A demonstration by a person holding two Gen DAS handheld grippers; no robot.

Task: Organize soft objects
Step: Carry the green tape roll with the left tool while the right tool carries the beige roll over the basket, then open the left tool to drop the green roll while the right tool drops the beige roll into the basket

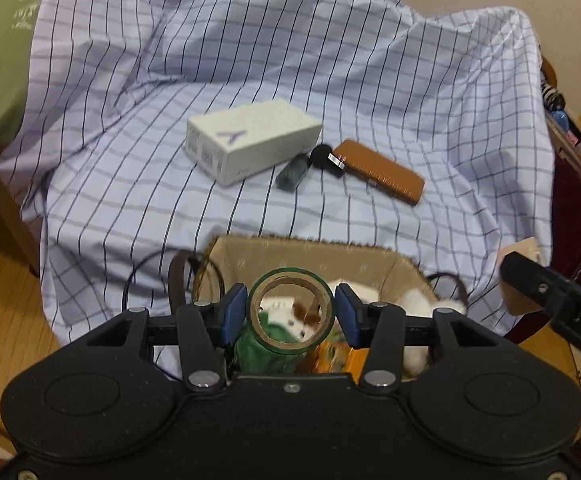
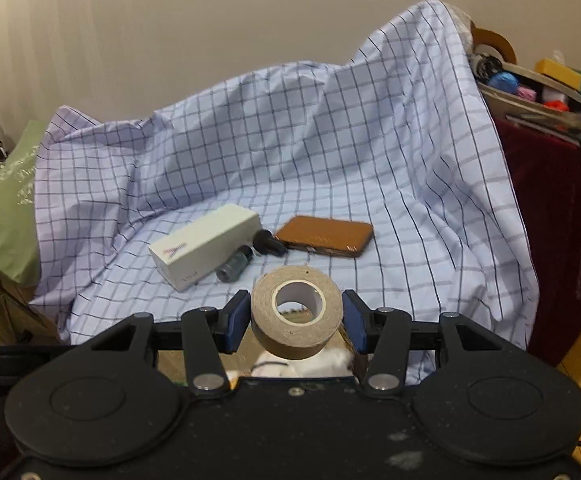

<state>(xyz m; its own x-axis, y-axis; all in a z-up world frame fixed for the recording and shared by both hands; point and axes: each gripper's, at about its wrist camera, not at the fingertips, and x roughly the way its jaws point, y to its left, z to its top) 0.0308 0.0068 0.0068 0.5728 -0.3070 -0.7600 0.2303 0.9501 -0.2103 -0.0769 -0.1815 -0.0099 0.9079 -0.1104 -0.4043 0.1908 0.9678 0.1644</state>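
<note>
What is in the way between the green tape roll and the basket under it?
Nothing visible. The left gripper holds the green-edged tape roll right above the open fabric-lined basket. Inside already lie a white plush toy and a green cloth, with some room left.

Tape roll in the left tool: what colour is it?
Green roll of tape with a brown cardboard core, clearest in the left wrist view.

Creased checked cloth (image 2: 330, 152); matt paper tape (image 2: 296, 316)

Soft, even indoor light, fairly dim, warm cast. Faint shadows in folds of the blue checked cloth (image 1: 330, 80). Strong fisheye bending at edges, dark corners. White plush toy (image 1: 410, 304) and nearby basket contents motion-blurred.
</note>
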